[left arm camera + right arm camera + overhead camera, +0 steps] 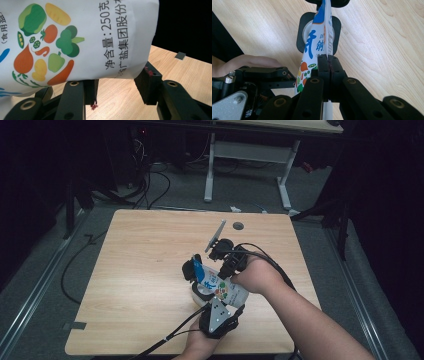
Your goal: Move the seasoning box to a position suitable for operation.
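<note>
White salt pouch (220,287) hangs above the wooden table (140,270), its edge pinched in the right gripper (328,65); the left gripper (117,93) stands open beneath its lower end.

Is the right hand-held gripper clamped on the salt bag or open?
Clamped. In the right gripper view the right hand-held gripper has its jaws pressed together on the flattened edge of the salt bag, with no gap between them.
</note>
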